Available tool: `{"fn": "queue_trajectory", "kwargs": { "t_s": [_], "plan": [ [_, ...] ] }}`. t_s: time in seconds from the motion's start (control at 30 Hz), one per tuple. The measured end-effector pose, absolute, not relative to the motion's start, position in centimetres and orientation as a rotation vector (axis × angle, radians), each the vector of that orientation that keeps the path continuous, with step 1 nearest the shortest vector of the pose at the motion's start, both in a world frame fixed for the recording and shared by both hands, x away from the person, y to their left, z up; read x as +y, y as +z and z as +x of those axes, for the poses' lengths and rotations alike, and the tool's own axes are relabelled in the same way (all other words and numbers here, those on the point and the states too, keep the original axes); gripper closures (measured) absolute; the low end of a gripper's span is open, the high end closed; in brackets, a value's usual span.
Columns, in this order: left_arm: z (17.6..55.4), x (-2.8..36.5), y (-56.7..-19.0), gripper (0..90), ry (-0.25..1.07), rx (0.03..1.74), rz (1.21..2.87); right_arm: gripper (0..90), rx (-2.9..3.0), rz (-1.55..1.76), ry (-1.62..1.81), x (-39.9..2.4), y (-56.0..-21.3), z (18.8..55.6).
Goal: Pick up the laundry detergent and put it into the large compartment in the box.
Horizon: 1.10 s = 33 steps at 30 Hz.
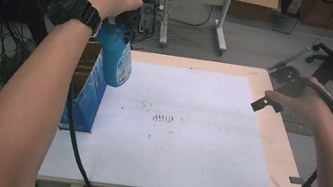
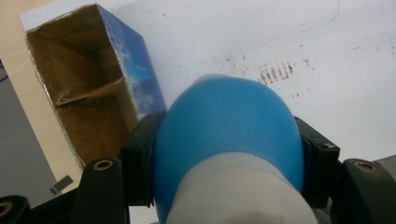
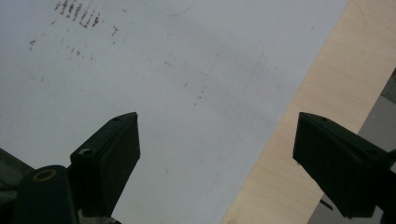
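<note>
Bottle (image 1: pixel 115 60): one, blue, smooth rounded plastic with a printed label, hanging in the air at the upper left of the high view, over the open top of a carton. In the left gripper view the bottle (image 2: pixel 229 140) bulges like a dome in the lower middle of the frame, glossy blue at its far end and pale white nearer the camera.

Left gripper (image 1: pixel 128 16) sits at the top left of the high view under a hand with a black wristwatch; its two black jaws pinch the bottle from either side, pads pressed flat on the blue plastic, as the left gripper view (image 2: pixel 229 154) shows.

One carton (image 1: pixel 85 88) stands upright at the left edge of the table, just below the bottle. It is a blue printed cardboard box with a raw brown inside; in the left gripper view the carton (image 2: pixel 88 88) fills the upper left, its rectangular mouth open and a cardboard divider splitting it into two compartments, both with nothing in them.

Right gripper (image 1: pixel 276 93) is at the right of the high view, held above the table's right edge, well apart from the bottle. Its two jaws stand spread wide with nothing between them; the right gripper view (image 3: pixel 217 154) shows them as two blunt black wedges over the sheet.

One white sheet (image 1: pixel 188 137) covers most of the table (image 1: pixel 290 163), flat and matt, with a cluster of small dark scuff marks near its middle. The table top is pale wood grain with rounded corners.
</note>
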State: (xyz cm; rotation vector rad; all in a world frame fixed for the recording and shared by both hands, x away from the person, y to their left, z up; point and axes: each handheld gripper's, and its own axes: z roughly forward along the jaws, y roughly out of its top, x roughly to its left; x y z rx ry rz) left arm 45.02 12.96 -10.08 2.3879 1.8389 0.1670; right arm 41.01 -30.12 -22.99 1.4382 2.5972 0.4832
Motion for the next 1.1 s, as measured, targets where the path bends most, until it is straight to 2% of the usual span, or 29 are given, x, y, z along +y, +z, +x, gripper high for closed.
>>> {"fn": "queue_trajectory", "kwargs": {
  "t_s": [0.8, 1.1],
  "plan": [
    [44.7, 16.9, -10.1, 37.5, 0.174, 1.895, 2.357, 14.5, 2.612, 1.434, 0.471, -29.2, -23.3, 41.6],
    [44.5, 18.5, -9.6, 37.5, 0.219, 1.918, 2.337, 14.5, 2.615, 1.435, 0.467, -29.2, -23.4, 41.8]
  ]
}}
